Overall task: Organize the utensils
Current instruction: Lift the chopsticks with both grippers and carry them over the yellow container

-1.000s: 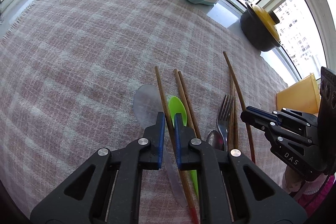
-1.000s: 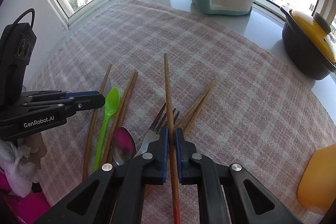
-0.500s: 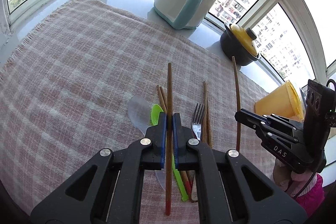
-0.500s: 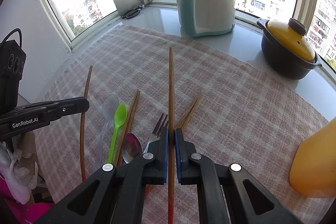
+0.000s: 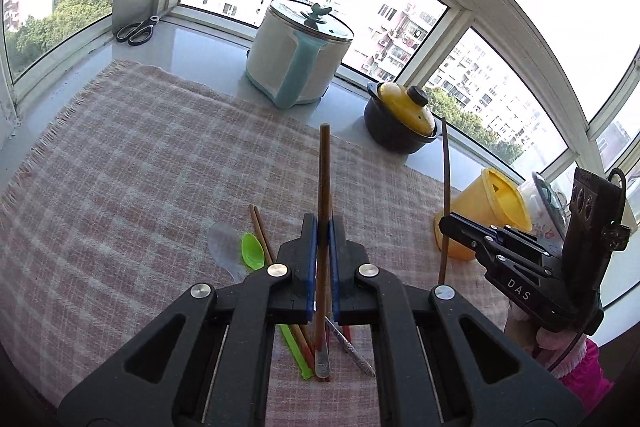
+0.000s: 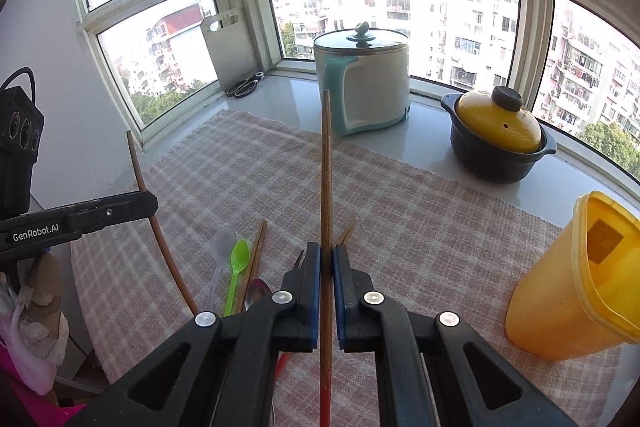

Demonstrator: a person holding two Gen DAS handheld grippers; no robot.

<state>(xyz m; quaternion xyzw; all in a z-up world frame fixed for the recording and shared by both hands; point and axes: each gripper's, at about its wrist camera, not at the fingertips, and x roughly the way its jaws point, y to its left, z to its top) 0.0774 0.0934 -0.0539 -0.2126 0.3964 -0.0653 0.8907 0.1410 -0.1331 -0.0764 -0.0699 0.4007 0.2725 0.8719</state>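
My left gripper [image 5: 323,227] is clamped on one wooden chopstick [image 5: 324,179], my right gripper [image 6: 326,255] on another chopstick [image 6: 326,163], both lifted above the checked cloth [image 5: 140,163]. Below lie a green spoon [image 6: 239,261], clear spoon [image 6: 222,241] and more chopsticks [image 6: 258,247]; a yellow cup [image 6: 576,283] stands to my right.

Both grippers are rising off the checked cloth [image 6: 420,211], each carrying a chopstick away from the utensil pile. The left gripper [image 5: 323,227] is lifting its chopstick [image 5: 324,167] clear of the green spoon [image 5: 252,255], while the right gripper [image 6: 326,255] is raising its chopstick [image 6: 326,163], tip tilting up toward the window.
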